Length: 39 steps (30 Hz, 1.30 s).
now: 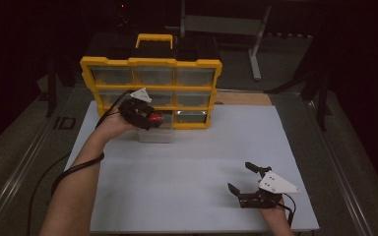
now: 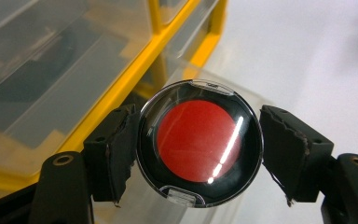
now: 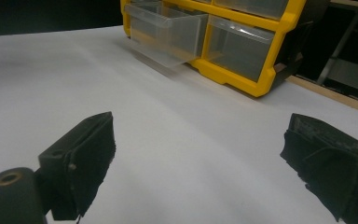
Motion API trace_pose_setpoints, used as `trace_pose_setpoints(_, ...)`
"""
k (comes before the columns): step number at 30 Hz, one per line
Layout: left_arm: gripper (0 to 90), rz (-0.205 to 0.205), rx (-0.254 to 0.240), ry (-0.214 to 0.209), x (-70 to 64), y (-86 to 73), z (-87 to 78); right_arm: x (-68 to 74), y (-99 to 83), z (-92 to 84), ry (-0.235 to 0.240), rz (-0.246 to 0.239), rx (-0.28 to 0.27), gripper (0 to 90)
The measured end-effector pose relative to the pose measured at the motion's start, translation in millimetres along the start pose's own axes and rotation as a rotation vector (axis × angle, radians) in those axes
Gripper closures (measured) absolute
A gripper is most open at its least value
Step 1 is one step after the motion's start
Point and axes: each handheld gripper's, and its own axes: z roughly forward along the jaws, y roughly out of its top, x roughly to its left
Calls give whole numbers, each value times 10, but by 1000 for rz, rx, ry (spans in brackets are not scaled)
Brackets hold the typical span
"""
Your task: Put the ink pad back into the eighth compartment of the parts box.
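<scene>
Holding item: round compact [image 2: 199, 147], black case with red centre under a clear lid, clamped between the pads of the left gripper [image 2: 199, 154], both jaws pressed on its rim. Seen in the high view at centre left, the compact [image 1: 155, 118] sits in the left gripper [image 1: 145, 118] just above the pulled-out clear drawer [image 1: 156, 134] in the bottom row of the yellow drawer cabinet [image 1: 150, 63].

Right gripper [image 1: 240, 178]: lower right of the high view, jaws spread wide, nothing between them, resting low over the white table [image 1: 192, 162]. Its own view shows the two pads [image 3: 88, 154] far apart over bare table.

Progress, as judged: drawer [image 3: 168, 32] already drawn out; compact picked up and carried to it. Left to do: lower it in, let go, and likely push the drawer shut.

Not determinable:
- whether the compact already touches the drawer wall or hangs free above it;
- contents of the drawer, blurred and partly covered by the left gripper;
- contents of the other cabinet compartments, dim behind their cloudy fronts;
- surroundings beyond the table, very dark.
</scene>
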Motion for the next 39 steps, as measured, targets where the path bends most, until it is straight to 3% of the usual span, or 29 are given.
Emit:
trace_pose_setpoints(5, 301, -41, 29, 23, 29, -20, 68, 5, 2, 0, 2, -2, 1, 88)
trace_pose_setpoints(10, 300, -47, 57, 31, 43, -34, 113, 3, 2, -2, 4, -4, 0, 87)
trace_pose_setpoints(18, 297, -50, 39, 33, 34, -22, 111, 6, -1, 1, 5, -4, 4, 88)
trace_pose_setpoints(19, 283, -53, 39, 22, 35, -23, 112, 10, 1, 1, 6, -3, 3, 88)
trace_pose_setpoints(22, 62, -55, 54, -15, 23, -22, 127, 9, 2, 2, 7, -3, 2, 88)
trace_pose_setpoints(24, 0, -48, 59, -31, 14, -23, 119, 10, 2, 1, 6, -4, 2, 88)
trace_pose_setpoints(39, 0, -37, 27, -22, -42, 13, -21, 12, 9, 2, 4, -3, -1, 88)
